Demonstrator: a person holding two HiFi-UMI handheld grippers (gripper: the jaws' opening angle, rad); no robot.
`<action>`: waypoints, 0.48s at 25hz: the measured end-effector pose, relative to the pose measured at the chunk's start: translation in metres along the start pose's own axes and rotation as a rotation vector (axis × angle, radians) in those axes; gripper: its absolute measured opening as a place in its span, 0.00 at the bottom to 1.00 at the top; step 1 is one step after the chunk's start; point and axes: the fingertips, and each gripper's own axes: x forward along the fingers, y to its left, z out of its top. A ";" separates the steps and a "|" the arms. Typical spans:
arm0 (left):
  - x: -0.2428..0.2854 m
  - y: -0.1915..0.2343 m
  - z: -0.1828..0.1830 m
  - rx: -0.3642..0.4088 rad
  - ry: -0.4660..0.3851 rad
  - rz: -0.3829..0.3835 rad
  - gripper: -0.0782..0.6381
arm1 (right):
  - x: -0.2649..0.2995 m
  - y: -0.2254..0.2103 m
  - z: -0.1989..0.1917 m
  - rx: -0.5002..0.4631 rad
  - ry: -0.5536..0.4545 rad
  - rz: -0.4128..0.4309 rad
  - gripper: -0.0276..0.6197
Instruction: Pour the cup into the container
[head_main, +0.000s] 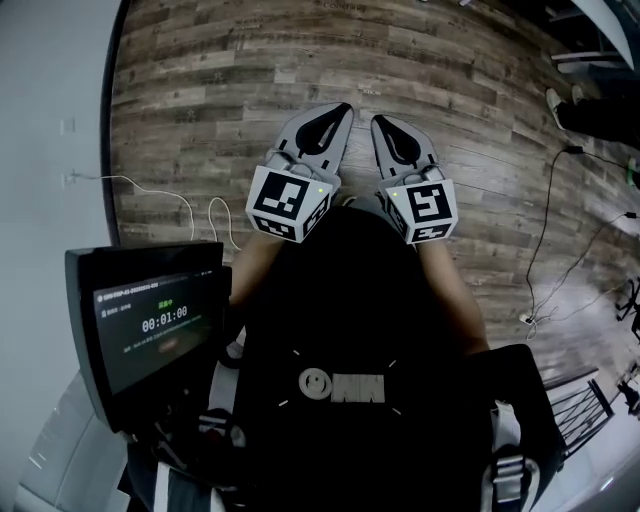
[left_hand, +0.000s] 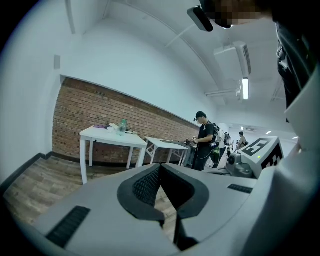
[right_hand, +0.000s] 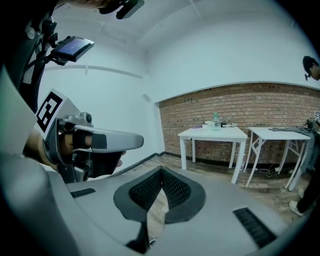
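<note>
The left gripper has its jaws pressed together with nothing between them. The right gripper is the same, pads meeting and only wooden floor showing below. In the head view the two sit side by side over the floor, the left angled toward 1 o'clock and the right toward 11, so their lines converge ahead. Well apart from them, a white desk stands against the brick wall, at about 11 o'clock from the left jaws and about 1 o'clock from the right. On its top stand a pale green bottle-like thing and a few small things. Whether any of these is the cup or the container is too small to tell. Neither hand looks nearer, and the desk seems too far off for either to reach from here.
</note>
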 end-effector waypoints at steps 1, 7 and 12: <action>-0.004 -0.009 -0.001 0.005 -0.001 0.000 0.12 | -0.009 0.002 -0.002 0.003 -0.005 0.002 0.05; -0.024 -0.066 -0.015 0.036 -0.006 -0.009 0.12 | -0.063 0.007 -0.021 0.003 -0.032 0.004 0.05; -0.053 -0.098 -0.038 0.039 0.027 0.015 0.12 | -0.104 0.017 -0.043 0.025 -0.027 0.009 0.05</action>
